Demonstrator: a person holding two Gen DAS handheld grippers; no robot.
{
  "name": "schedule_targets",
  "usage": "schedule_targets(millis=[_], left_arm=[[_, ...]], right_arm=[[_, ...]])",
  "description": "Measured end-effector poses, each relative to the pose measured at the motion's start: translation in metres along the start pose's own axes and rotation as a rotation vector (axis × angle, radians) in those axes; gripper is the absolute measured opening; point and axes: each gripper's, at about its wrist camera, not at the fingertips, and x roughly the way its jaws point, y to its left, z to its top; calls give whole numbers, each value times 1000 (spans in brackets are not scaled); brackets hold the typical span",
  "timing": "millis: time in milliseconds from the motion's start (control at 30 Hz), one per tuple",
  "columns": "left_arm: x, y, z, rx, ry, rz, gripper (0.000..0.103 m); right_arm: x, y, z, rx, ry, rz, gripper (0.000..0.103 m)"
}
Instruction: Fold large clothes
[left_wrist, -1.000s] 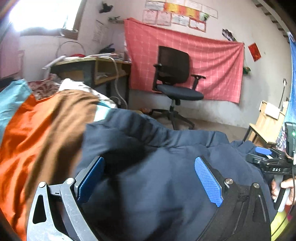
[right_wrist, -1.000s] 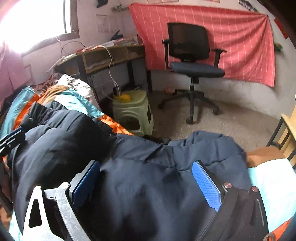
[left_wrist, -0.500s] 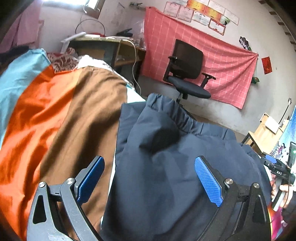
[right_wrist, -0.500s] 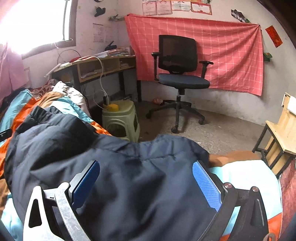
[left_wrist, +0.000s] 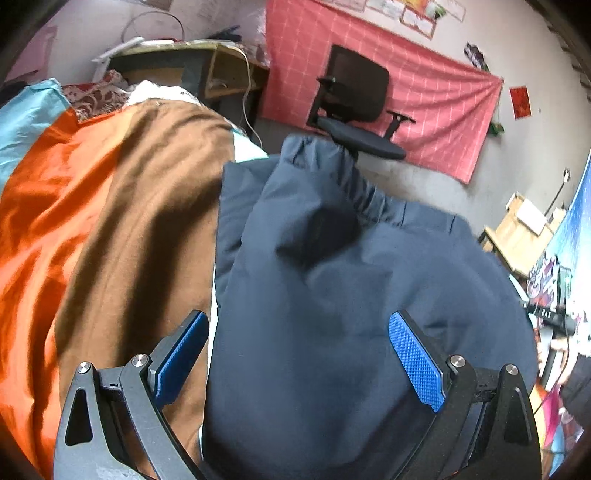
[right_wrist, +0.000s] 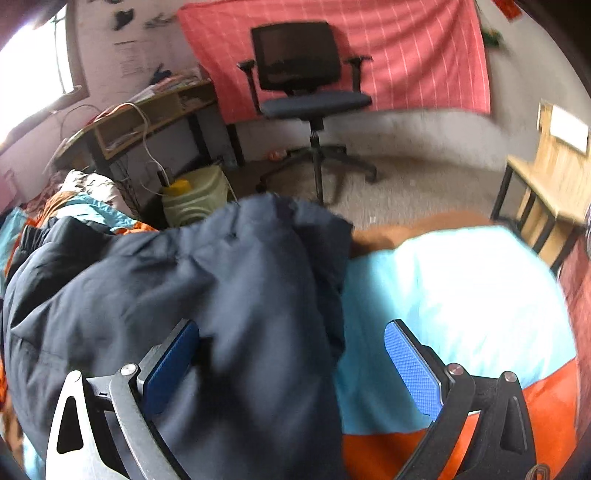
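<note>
A: Status, L gripper (left_wrist: 297, 354)?

B: Your jaws stand wide, nothing pinched; navy jacket (left_wrist: 332, 295) lies between them on the bedcover (left_wrist: 92, 221).

A: R gripper (right_wrist: 291, 362)?

B: Also spread, empty, straddling jacket's edge. Prob. positioned for next fold.

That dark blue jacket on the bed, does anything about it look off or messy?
Somewhat: the dark navy padded jacket lies bunched and rumpled on the orange, brown and light blue bedspread, one end humped up. No damage visible.
</note>
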Motion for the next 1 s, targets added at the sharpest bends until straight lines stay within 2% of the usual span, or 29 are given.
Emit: schedule_targets(millis=[133, 300, 400, 467, 567, 733, 833, 1000], left_arm=[[11, 10, -4, -34, 27, -40, 96], [21, 16, -6, -48, 64, -88, 98], [29, 27, -5, -89, 98, -138, 101], [33, 36, -6, -123, 115, -177, 102], [38, 42, -5, -143, 125, -211, 102], [44, 50, 7, -163, 142, -237, 102], [44, 56, 13, -184, 154, -252, 102], [36, 60, 9, -228, 161, -247, 98]], right_arm=[[20, -19, -2, 83, 85, 99, 103], [32, -29, -6, 115, 115, 178, 103], [45, -38, -7, 167, 172, 279, 102], [56, -51, -11, 246, 225, 383, 103], [65, -65, -18, 325, 249, 473, 103], [66, -65, -15, 307, 263, 493, 103], [69, -58, -9, 281, 291, 535, 103], [74, -50, -4, 283, 338, 542, 103]])
